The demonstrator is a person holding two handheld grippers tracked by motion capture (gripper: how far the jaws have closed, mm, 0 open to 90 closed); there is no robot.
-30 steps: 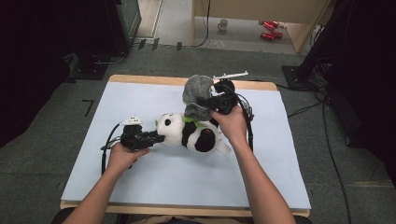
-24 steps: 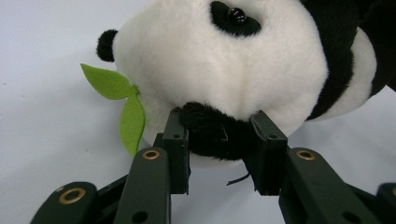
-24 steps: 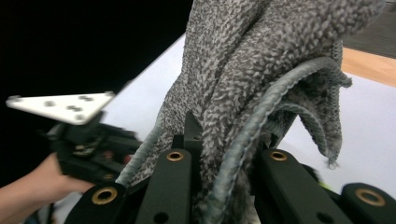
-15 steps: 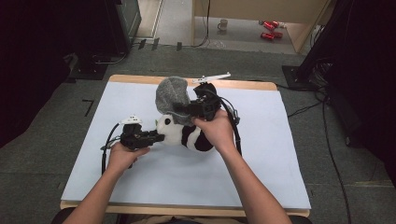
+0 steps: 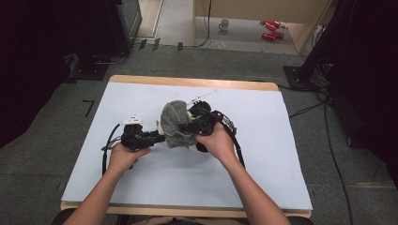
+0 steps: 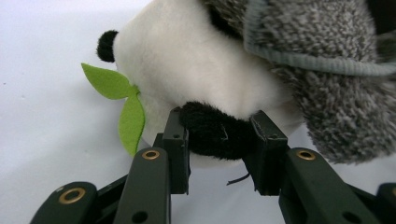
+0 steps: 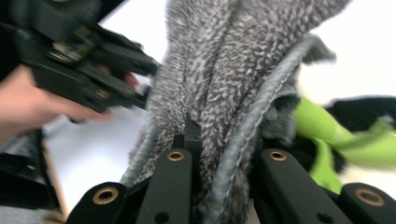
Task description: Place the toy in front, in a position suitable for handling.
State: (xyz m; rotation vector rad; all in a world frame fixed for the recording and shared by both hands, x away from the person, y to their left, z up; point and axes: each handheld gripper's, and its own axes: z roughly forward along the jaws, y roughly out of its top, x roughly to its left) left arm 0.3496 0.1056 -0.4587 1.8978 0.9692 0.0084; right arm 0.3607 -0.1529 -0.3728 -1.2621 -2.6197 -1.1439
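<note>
Leftward since a moment ago, the right gripper [image 5: 187, 127] drags the grey cloth [image 5: 174, 123] over the toy panda [image 6: 201, 79] mid-table, jaws clamped on its hem; the left gripper [image 5: 157, 136] pins a black paw [image 6: 215, 135] between its jaws, steadying the toy.

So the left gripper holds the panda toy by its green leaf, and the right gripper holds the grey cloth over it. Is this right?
Not quite. The left gripper is closed on a black furry part of the panda toy, not on the green leaf, which hangs free beside it; the left gripper view shows this. The right gripper does hold the grey cloth over it.
</note>
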